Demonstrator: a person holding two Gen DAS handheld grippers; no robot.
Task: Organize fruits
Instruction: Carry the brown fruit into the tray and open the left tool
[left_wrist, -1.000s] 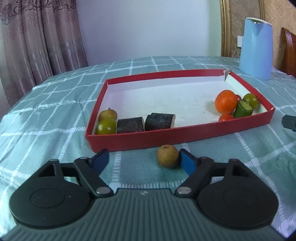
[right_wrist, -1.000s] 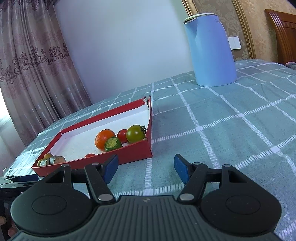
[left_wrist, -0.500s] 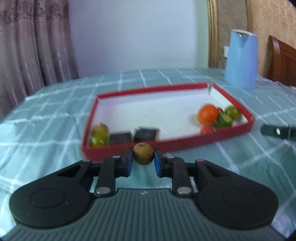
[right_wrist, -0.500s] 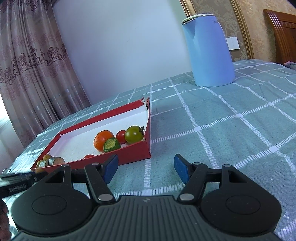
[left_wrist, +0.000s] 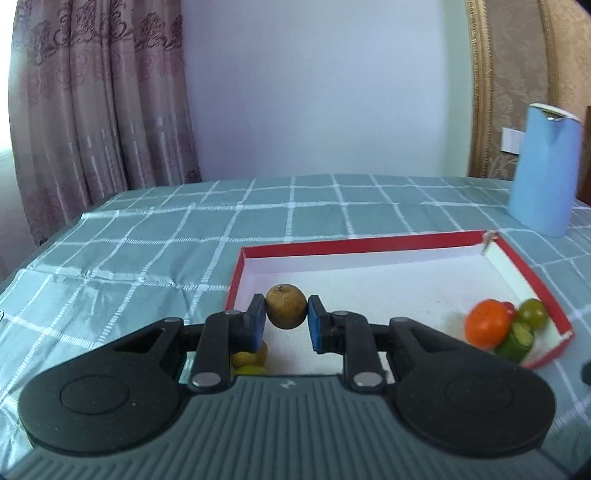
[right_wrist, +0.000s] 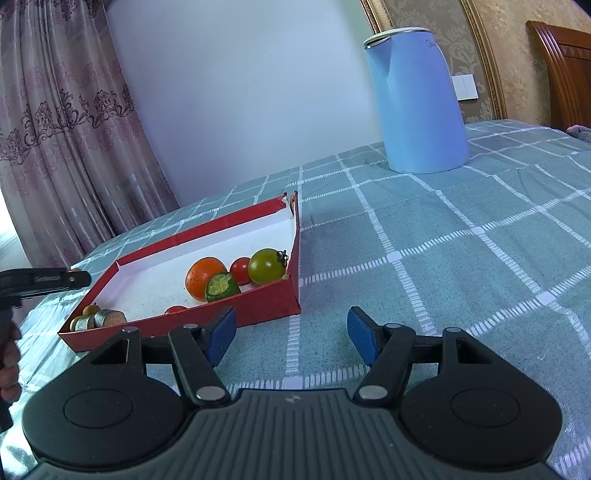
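My left gripper (left_wrist: 286, 323) is shut on a small brown round fruit (left_wrist: 286, 305) and holds it up over the left end of the red tray (left_wrist: 362, 244). Below it, another brown fruit (left_wrist: 255, 356) and a green one (left_wrist: 251, 370) lie in the tray's left corner. An orange fruit (left_wrist: 487, 328), a green tomato (left_wrist: 533, 313) and a cut cucumber piece (left_wrist: 516, 341) sit at the tray's right end. My right gripper (right_wrist: 291, 334) is open and empty over the cloth, just right of the tray (right_wrist: 258, 314). The left gripper (right_wrist: 44, 280) shows at the far left in the right wrist view.
A tall light-blue kettle (left_wrist: 543, 170) (right_wrist: 417, 103) stands on the checked tablecloth beyond the tray's right end. Curtains (left_wrist: 92, 103) hang behind the table's left side. A wooden chair back (right_wrist: 565, 70) is at the far right.
My left gripper closed on the brown fruit lying on the cloth in front of the tray, then lifted it up and over the tray's left end. The right gripper stayed still.
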